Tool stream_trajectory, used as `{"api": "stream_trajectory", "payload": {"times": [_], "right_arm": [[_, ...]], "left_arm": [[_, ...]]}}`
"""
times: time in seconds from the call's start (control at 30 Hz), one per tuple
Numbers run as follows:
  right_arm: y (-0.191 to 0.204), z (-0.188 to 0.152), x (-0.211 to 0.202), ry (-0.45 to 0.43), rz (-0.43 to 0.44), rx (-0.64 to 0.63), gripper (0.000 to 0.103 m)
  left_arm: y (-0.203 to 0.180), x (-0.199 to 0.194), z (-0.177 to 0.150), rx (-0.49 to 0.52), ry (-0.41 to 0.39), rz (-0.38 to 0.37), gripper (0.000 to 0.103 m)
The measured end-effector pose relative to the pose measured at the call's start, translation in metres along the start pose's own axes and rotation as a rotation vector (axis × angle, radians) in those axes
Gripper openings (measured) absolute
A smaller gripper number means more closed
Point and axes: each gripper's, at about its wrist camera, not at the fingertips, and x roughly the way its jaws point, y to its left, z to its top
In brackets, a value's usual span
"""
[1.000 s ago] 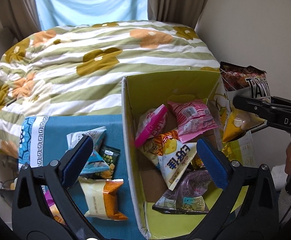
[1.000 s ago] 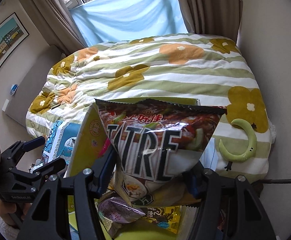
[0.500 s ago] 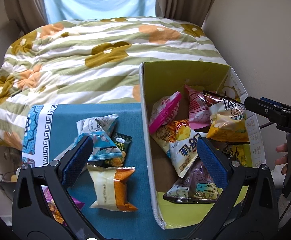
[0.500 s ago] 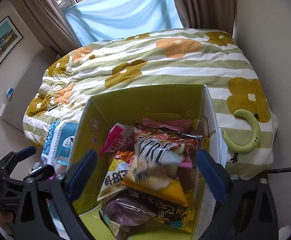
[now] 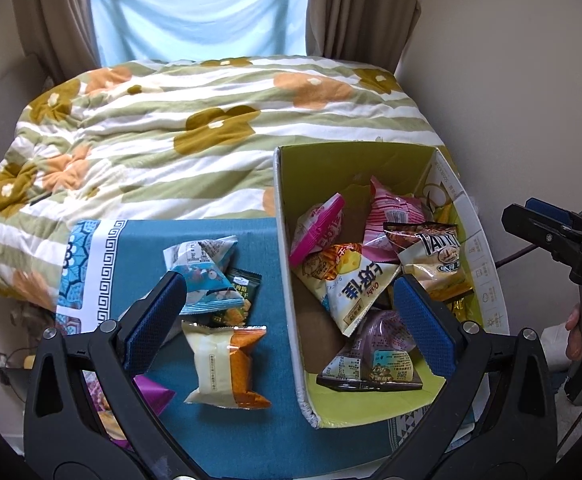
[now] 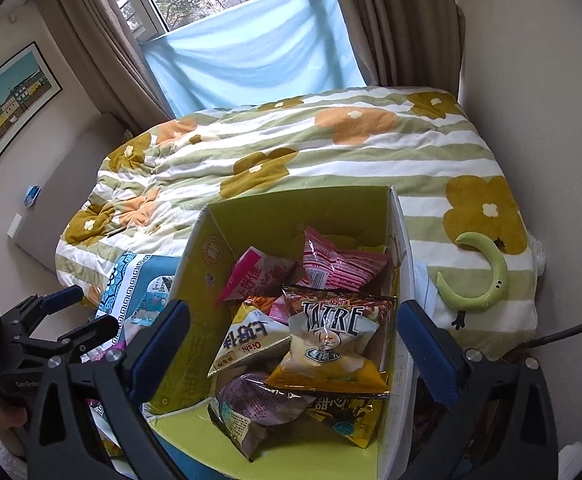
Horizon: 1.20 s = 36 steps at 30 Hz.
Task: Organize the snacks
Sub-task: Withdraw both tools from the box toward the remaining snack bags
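Observation:
A yellow-green cardboard box [image 5: 371,160] [image 6: 195,264] stands on a blue cloth [image 5: 139,240] and holds several snack bags. The TATTRE chip bag [image 6: 327,340] [image 5: 435,256] lies on top inside it. Loose on the cloth are a white-orange pack [image 5: 227,364], a blue-white pack [image 5: 203,276] and a dark green pack [image 5: 239,300]. My left gripper [image 5: 287,324] is open and empty, above the box's left wall. My right gripper [image 6: 291,344] is open and empty above the box; it also shows in the left wrist view [image 5: 551,236].
A bed with a striped flower quilt [image 5: 211,128] [image 6: 291,152] lies behind the box. A wall is close on the right. A green crescent toy [image 6: 479,276] lies on the quilt. A purple pack [image 5: 151,392] lies at the cloth's left front.
My right gripper opened and let go of the TATTRE bag, which dropped into the box. Both grippers have pulled back and up a little.

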Motion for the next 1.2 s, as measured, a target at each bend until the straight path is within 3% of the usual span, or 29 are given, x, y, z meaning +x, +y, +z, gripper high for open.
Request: {"api": "stream_trajectory", "payload": {"times": [0.33,0.63,0.9,1.2], "right_arm": [[0.056,0.001,-0.013,-0.068,0.078,-0.126,0.103],[0.135,-0.010,-0.004,-0.069,0.150,-0.183,0.103],[0.231,-0.037,0.036,-0.012,0.203,-0.188,0.103],[0.317,-0.091,0.106,0.114,0.214,-0.260,0.103]], "left_arm": [[0.056,-0.040,-0.028,-0.084,-0.016,0.102,0.102],[0.161,-0.076,-0.048,-0.154,-0.029,0.172,0.102],[0.262,-0.089,-0.078,-0.140,0.015,0.160,0.102],[0.337,-0.043,-0.122,-0.100,0.160,0.064,0.102]]}}
